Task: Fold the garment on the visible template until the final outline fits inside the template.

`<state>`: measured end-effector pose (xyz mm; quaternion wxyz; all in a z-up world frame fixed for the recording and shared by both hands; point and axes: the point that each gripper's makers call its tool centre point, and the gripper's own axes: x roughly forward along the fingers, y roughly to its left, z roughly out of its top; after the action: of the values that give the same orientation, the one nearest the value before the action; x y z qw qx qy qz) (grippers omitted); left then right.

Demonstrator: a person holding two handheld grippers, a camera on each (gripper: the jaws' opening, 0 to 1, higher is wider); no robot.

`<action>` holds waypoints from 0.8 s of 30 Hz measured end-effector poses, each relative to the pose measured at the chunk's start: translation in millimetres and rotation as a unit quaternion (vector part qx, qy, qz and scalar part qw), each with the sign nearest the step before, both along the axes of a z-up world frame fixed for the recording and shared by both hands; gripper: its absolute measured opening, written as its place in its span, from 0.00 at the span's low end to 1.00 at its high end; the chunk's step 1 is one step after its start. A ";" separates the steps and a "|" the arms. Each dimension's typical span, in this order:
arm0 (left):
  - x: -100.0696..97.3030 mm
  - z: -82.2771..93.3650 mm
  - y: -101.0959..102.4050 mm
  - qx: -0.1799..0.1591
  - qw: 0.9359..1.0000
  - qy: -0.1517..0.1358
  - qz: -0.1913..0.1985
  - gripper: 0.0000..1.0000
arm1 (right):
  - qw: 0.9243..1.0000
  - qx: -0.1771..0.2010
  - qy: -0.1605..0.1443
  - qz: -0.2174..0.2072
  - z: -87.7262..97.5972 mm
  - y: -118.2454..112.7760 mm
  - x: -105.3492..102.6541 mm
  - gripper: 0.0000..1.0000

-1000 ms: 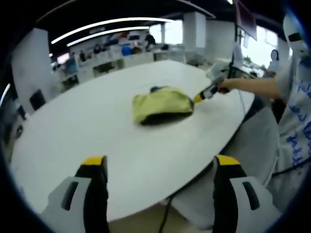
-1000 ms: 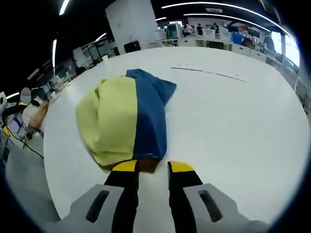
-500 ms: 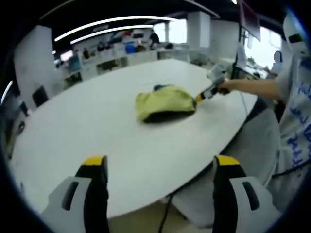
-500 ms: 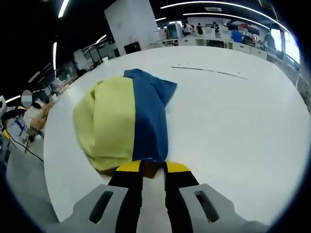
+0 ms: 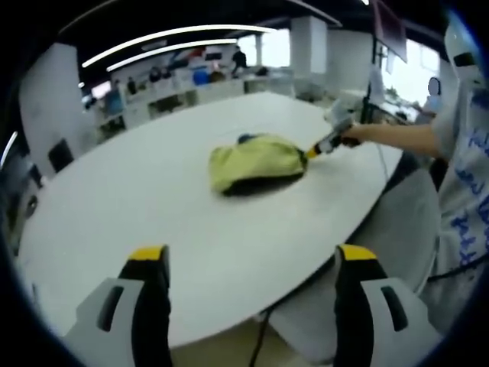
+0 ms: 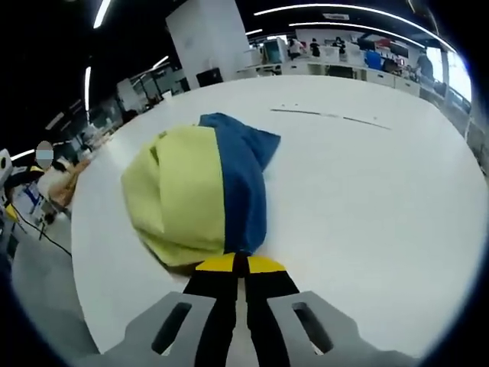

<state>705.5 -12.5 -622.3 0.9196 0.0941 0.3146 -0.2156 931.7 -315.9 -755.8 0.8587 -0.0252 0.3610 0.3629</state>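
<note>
So the crumpled yellow and blue cloth garment is sitting bunched up on the big white oval bench, nearer one edge. The right gripper has its yellow-tipped jaws pinched tight on the garment's near edge, right where the blue meets the yellow. The left gripper hangs back at the bench edge, well apart from the garment, jaws spread wide with nothing in them

White oval table, desks behind, ceiling light strips
</note>
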 end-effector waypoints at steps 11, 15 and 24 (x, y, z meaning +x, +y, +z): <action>9.7 2.9 -19.4 -0.007 0.999 -0.013 -0.028 0.84 | 0.998 0.038 -0.047 0.012 55.8 10.4 -16.6 0.03; 12.8 1.9 -30.7 -0.012 0.999 -0.015 -0.044 0.82 | 0.995 0.060 -0.072 0.019 86.1 19.6 -21.4 0.03; 20.4 4.0 -39.0 -0.014 0.997 -0.025 -0.072 0.81 | 0.986 0.088 -0.136 0.044 150.6 41.6 -26.6 0.03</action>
<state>725.9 -51.5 -618.4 0.9107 0.1088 0.2806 -0.2830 905.1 -274.4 -605.2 0.8819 -0.0144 0.2058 0.4239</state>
